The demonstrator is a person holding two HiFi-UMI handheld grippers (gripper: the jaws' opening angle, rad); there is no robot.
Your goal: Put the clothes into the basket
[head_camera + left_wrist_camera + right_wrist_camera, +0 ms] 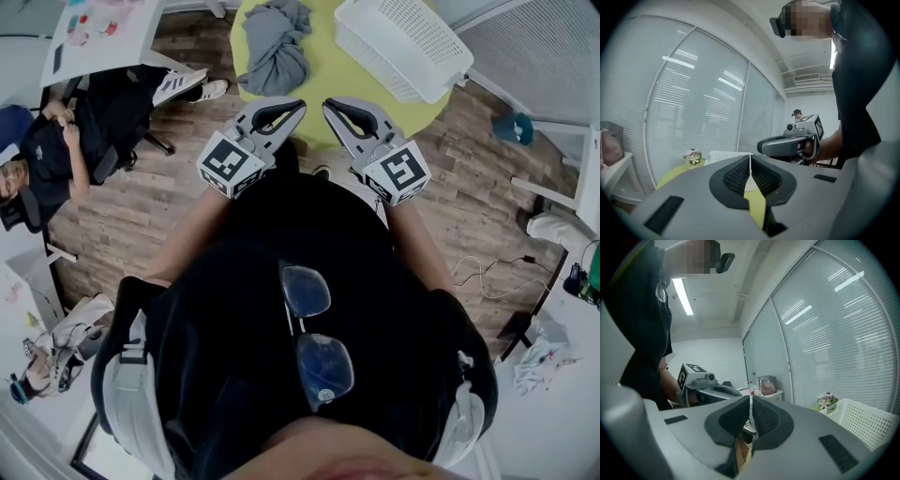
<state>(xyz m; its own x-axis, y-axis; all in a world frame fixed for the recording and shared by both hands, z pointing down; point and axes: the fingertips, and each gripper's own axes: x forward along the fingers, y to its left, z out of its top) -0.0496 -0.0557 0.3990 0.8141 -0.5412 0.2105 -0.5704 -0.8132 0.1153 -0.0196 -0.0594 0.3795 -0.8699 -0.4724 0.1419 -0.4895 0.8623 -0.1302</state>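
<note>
- The left hand-held gripper [296,106] has its jaws pressed together with nothing between them.
- The right hand-held gripper [330,104] is just beside it, its jaws also together and empty.
- The grey clothes [277,47] lie crumpled on the round yellow-green worktop [328,70], apart from the white basket [403,42] on the same worktop.

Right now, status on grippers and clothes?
Shut and empty: left gripper, right gripper, at the table edge. Grey clothes heaped on table, left of basket, not in it. Nothing seen in the way.
</note>
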